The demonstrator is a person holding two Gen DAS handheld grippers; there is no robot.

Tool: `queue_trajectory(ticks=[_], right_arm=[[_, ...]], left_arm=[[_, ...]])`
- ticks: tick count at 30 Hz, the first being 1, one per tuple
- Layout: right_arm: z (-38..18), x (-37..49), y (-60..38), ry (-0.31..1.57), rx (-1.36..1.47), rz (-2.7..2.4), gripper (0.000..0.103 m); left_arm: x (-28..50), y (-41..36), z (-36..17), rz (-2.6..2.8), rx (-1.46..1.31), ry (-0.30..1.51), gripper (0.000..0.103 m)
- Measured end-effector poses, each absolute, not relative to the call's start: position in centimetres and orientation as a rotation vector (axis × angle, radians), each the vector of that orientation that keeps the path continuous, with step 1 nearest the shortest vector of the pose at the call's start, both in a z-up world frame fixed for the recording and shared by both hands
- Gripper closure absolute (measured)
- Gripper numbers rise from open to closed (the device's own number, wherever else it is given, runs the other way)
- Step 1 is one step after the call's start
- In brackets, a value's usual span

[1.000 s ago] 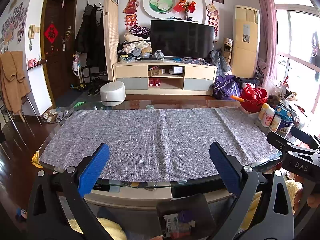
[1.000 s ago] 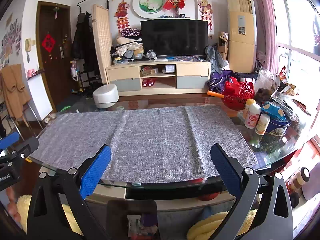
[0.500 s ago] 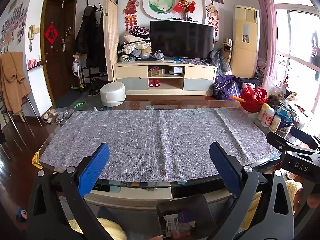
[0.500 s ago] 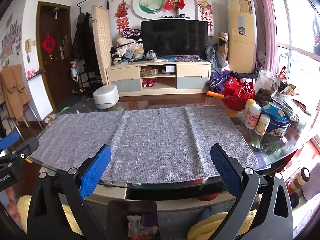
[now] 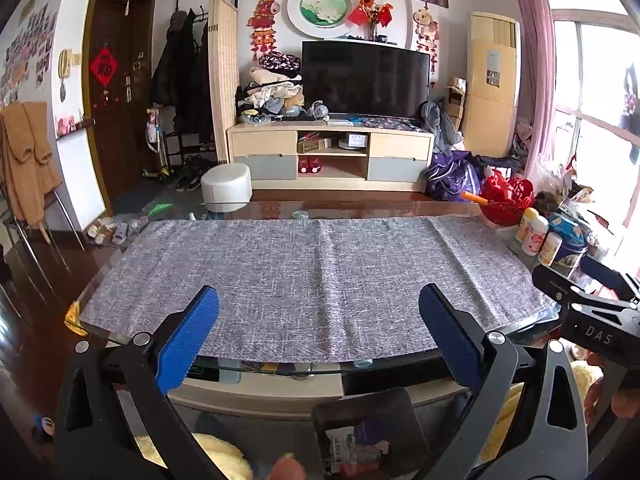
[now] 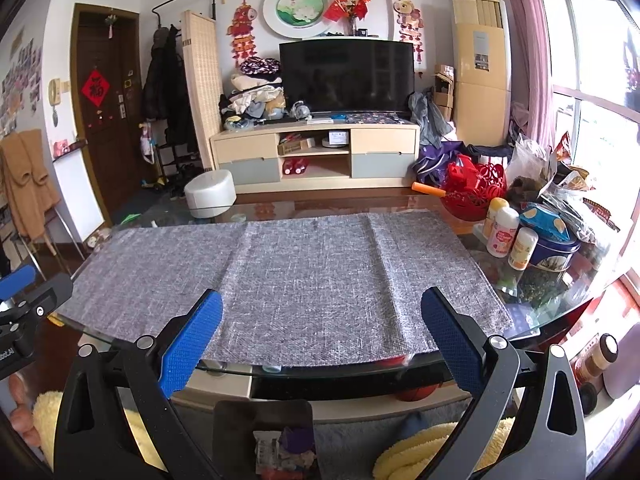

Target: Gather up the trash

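Both tools held side by side at near edge of glass desk [image 5: 224,364], above it, touching nothing. Left tool [image 5: 319,336] released, blue pads wide apart, empty. Right tool [image 6: 321,336] same, spread wide, empty. Grey cloth [image 5: 312,272] covers desk top, bare. Trash [image 5: 352,444]: crumpled wrappers in small dark bin [image 5: 404,404] below desk edge, btwn the tools. Bottles [image 6: 504,236], blue tin [image 6: 552,252] on desk's right end.

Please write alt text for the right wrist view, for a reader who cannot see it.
The right gripper, jaws open and empty, hovers at the near edge of a glass table covered by a bare grey cloth. Bottles and a red basket crowd the table's right end; a TV stands behind.
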State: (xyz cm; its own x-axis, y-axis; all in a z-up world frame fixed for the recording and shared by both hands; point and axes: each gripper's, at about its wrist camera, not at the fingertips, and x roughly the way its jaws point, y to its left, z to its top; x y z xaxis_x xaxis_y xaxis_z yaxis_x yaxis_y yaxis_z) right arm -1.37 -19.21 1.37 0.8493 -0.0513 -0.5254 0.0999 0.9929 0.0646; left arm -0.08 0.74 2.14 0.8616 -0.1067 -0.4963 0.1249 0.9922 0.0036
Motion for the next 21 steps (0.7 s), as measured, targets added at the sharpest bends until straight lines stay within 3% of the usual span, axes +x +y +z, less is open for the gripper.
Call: queue_trajectory(ticks=[21], right_arm=[[1.36,-1.22,-19.58,0.555,0.099,-0.080,0.003]], left_arm=[[-0.04,1.04,2.18,-0.112,0.033,0.498,0.008]])
